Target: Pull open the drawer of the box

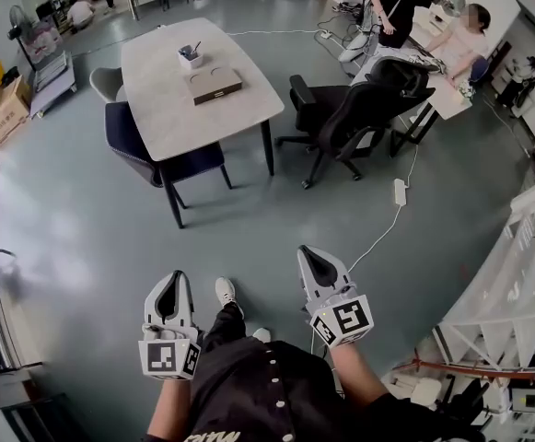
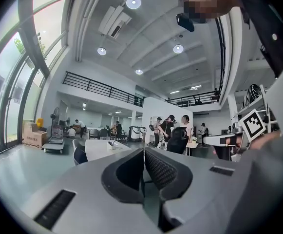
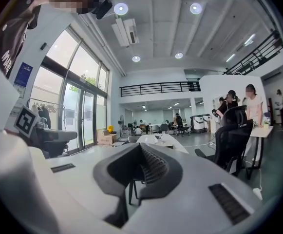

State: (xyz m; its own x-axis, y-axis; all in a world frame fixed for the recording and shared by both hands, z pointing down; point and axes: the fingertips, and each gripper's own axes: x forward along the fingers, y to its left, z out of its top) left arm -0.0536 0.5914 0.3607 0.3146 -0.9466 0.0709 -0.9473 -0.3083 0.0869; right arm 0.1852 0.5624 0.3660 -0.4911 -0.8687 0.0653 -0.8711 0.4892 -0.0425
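Observation:
The box (image 1: 215, 85), flat with a dark body and a pale top, lies on the light table (image 1: 175, 118) far across the floor from me. Its drawer looks closed. In the left gripper view the table (image 2: 96, 149) shows small and distant beyond the jaws. My left gripper (image 1: 177, 277) (image 2: 143, 151) and right gripper (image 1: 306, 252) (image 3: 140, 146) are held level in front of my body, side by side over the grey floor. Both point toward the table, and both have jaws shut with nothing between them.
A small white pen holder (image 1: 191, 57) stands behind the box. A blue chair (image 1: 147, 150) and black office chairs (image 1: 359, 118) flank the table. A power strip with its cable (image 1: 400, 191) lies on the floor. A white rack (image 1: 516, 284) stands at the right, and people work at a desk (image 1: 451, 90).

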